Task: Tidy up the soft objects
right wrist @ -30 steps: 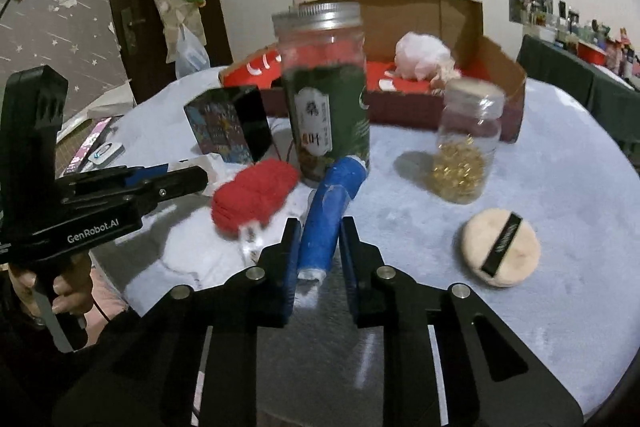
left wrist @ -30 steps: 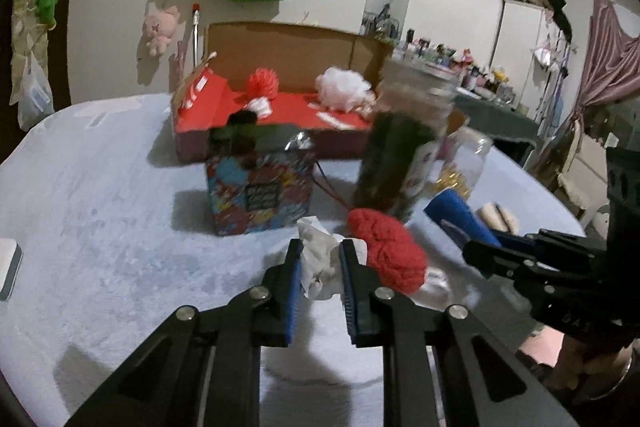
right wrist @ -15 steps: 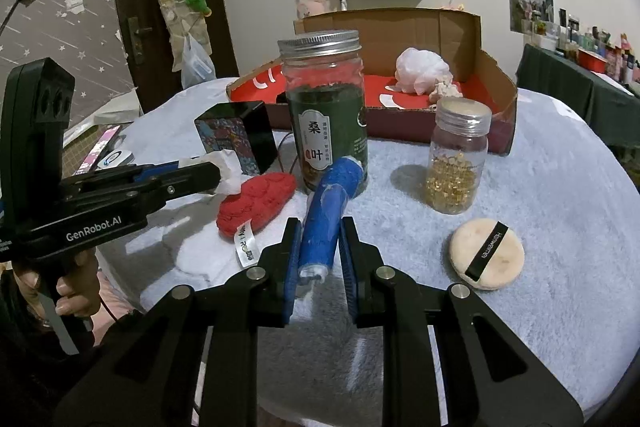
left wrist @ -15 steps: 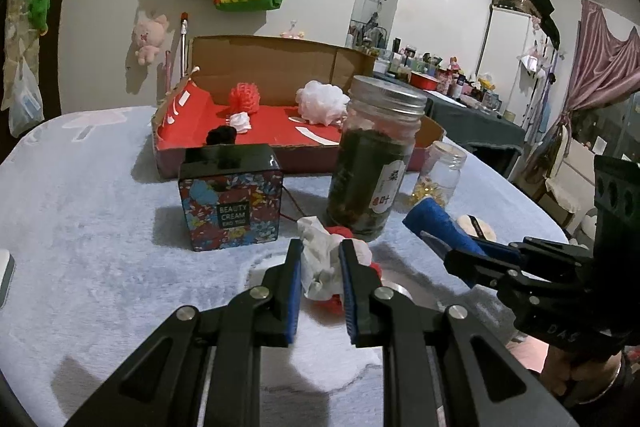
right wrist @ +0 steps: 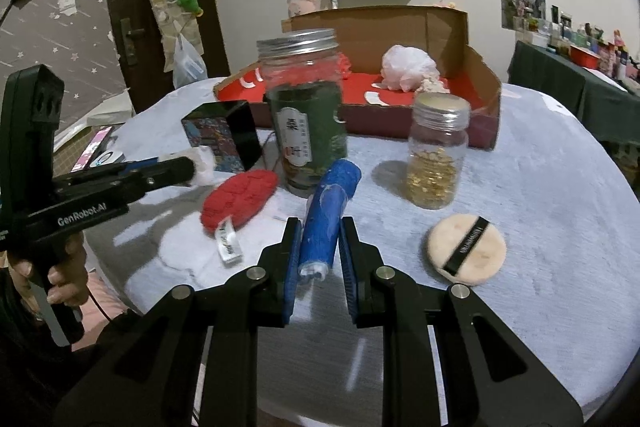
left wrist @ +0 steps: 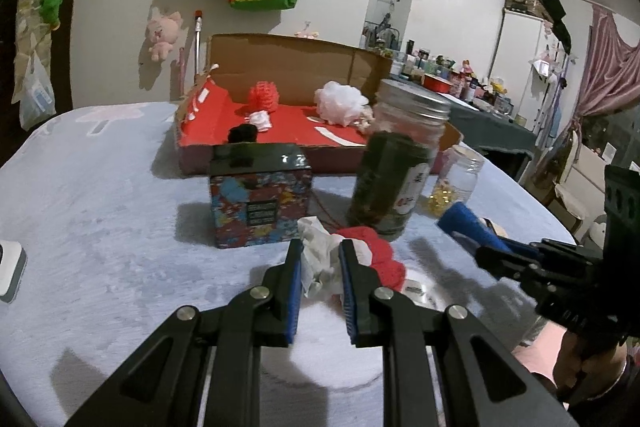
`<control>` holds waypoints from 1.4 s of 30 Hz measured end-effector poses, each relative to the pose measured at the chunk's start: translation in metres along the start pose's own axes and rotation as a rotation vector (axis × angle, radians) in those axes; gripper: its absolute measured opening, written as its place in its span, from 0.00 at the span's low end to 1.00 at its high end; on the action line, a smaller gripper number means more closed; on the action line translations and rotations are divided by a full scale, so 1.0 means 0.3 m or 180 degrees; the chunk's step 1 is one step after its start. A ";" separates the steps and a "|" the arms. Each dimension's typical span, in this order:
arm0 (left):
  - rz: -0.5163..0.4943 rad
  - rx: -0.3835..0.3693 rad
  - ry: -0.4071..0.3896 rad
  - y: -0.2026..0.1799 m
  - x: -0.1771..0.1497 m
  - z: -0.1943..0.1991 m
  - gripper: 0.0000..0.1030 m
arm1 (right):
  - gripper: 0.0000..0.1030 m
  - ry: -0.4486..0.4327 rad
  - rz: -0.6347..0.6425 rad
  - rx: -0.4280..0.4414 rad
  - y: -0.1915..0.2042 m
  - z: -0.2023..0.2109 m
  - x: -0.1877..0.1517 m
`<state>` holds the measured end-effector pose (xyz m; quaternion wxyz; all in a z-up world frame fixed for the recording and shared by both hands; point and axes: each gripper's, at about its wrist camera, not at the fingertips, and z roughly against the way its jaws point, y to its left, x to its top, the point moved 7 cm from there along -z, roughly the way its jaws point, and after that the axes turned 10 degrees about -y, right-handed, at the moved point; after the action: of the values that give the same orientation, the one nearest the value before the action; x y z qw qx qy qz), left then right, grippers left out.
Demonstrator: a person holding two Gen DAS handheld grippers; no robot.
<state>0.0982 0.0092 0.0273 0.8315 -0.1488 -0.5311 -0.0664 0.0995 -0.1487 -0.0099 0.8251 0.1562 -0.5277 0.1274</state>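
The white wad (left wrist: 320,259), a crumpled soft scrap, is pinched between the jaws of the left gripper (left wrist: 320,273) and held clear of the desk (left wrist: 100,227). The blue roll (right wrist: 328,215), likely a rolled cloth, is clamped lengthwise in the narrow jaws of the right gripper (right wrist: 318,259), its far end pointing up toward the tea jar (right wrist: 306,115). Both grips look set for carrying, probably to the red-lined box (left wrist: 288,131) at the back, where a red puff (left wrist: 263,97) and a white puff (left wrist: 340,103) already lie. That grouping suggests the box is the place for soft things.

Two soft things are not yet taken: the red knit piece (right wrist: 240,201), flat on the desk just left of the blue roll with its tag toward the camera, and the powder puff (right wrist: 466,251), lying apart to the right.

Hard things stand between the grippers and the box: the tea jar, the small jar (right wrist: 438,155) of gold bits beside it, and the patterned tin (left wrist: 260,207) to the left. Reaching the box seems to call for lifting over or passing around them, and the tall tea jar looks the easiest to knock.
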 end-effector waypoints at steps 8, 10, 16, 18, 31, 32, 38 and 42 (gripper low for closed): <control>0.0014 0.0209 -0.0040 0.106 0.016 0.028 0.18 | 0.18 0.0011 -0.0041 -0.0110 -0.081 0.033 0.007; 0.0022 0.0261 -0.0042 0.139 0.021 0.030 0.18 | 0.18 0.0021 -0.0022 -0.0164 -0.102 0.039 0.009; 0.0001 0.0372 -0.0007 0.226 0.027 0.026 0.18 | 0.18 0.0061 -0.0043 -0.0178 -0.154 0.040 0.016; 0.0007 0.0358 0.0014 0.246 0.028 0.023 0.18 | 0.18 0.0080 -0.0033 -0.0188 -0.173 0.036 0.019; -0.0145 0.0138 0.0150 0.354 0.085 -0.074 0.18 | 0.16 0.0200 0.0068 -0.0160 -0.312 0.017 0.070; -0.0144 0.0134 0.0174 0.359 0.084 -0.082 0.18 | 0.12 0.0233 0.0061 -0.0142 -0.319 0.011 0.069; -0.0121 0.0081 0.0211 0.362 0.076 -0.089 0.18 | 0.12 0.0351 -0.0032 -0.0035 -0.326 0.006 0.044; -0.0140 0.0062 0.0257 0.348 0.066 -0.079 0.18 | 0.12 0.0326 -0.0136 -0.0032 -0.338 0.020 0.046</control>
<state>0.1551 0.1013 0.0175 0.8520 -0.1262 -0.5008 -0.0854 0.1382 -0.2435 -0.0074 0.8544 0.1565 -0.4821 0.1149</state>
